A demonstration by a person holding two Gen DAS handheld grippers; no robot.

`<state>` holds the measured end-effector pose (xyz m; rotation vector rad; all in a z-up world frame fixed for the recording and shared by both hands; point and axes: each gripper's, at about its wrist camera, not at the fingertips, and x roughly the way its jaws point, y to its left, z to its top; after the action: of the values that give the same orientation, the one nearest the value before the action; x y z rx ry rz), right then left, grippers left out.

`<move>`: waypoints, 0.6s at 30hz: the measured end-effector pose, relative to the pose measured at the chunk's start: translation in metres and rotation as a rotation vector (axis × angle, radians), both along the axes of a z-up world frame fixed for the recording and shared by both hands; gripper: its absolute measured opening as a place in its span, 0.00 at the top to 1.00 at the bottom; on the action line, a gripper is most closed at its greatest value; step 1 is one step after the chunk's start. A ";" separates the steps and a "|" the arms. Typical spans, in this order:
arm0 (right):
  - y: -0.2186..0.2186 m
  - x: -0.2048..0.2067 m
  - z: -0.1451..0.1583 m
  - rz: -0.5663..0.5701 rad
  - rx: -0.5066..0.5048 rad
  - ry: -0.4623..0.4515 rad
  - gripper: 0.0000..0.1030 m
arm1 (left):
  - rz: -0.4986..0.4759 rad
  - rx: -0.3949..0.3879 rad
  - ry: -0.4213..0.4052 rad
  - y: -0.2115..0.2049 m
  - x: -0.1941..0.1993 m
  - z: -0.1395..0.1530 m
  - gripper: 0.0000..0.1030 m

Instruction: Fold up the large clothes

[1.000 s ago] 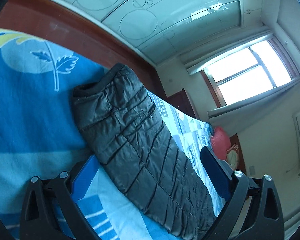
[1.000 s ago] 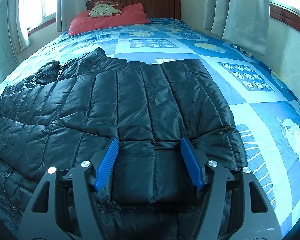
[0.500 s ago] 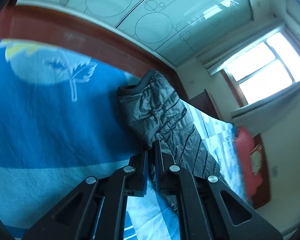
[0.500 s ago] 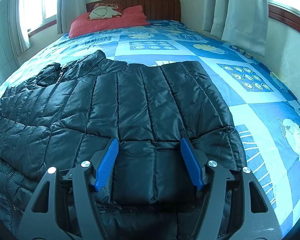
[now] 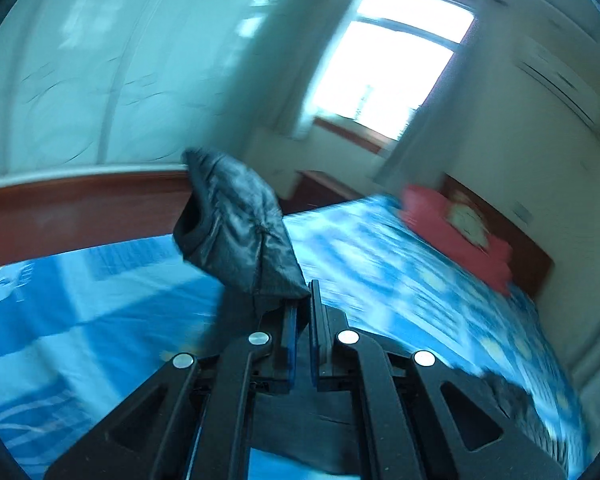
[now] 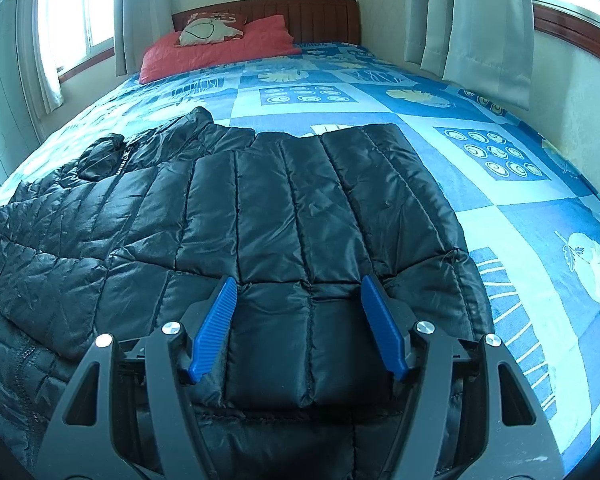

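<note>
My left gripper (image 5: 303,300) has its jaws drawn nearly together and pinched on the sleeve (image 5: 236,228) of the black quilted jacket (image 6: 260,220); the sleeve end stands up above the fingertips, cuff opening (image 5: 188,220) turned to the left of the frame, clear of the blue patterned bedspread (image 5: 100,300) below it. That left view is smeared with blur, so I can't make out fine detail on the fabric, only that the sleeve rises from the clamp and a dark strip of it runs down under the gripper body. Beyond the sleeve I see the wooden bed rail (image 5: 80,208), the pale wardrobe doors (image 5: 80,80) behind it, a bright window (image 5: 392,60), and the red pillow (image 5: 452,232) toward the headboard (image 5: 532,256). My right gripper (image 6: 300,296) is spread wide, its blue finger pads (image 6: 216,328) resting down on the jacket, straddling a folded-over panel near the jacket's close edge; nothing is clamped between them. The jacket lies flat across the bedspread (image 6: 500,200), its collar (image 6: 196,120) pointing toward the red pillow (image 6: 220,52), with a smaller patterned cushion (image 6: 210,30) atop that pillow against the headboard (image 6: 312,16). Curtains (image 6: 480,20) hang to the right of the jacket, and another window (image 6: 76,12) sits on its left.
</note>
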<state>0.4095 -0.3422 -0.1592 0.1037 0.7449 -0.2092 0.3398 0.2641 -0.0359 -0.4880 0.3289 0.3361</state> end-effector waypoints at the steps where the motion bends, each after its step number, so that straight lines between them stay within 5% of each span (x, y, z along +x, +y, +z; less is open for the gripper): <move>1: 0.000 0.000 0.000 0.000 0.004 -0.001 0.37 | -0.031 0.007 0.000 -0.015 0.004 0.002 0.96; 11: -0.003 -0.002 -0.001 0.002 0.034 -0.008 0.37 | -0.373 0.083 0.066 -0.198 0.051 -0.009 0.96; 18: -0.005 -0.004 -0.002 0.008 0.065 -0.020 0.37 | -0.540 0.150 0.204 -0.288 0.073 -0.057 0.96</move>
<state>0.4056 -0.3477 -0.1607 0.1644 0.7323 -0.1760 0.4124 -0.0236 -0.0933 -0.2030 0.6118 -0.1171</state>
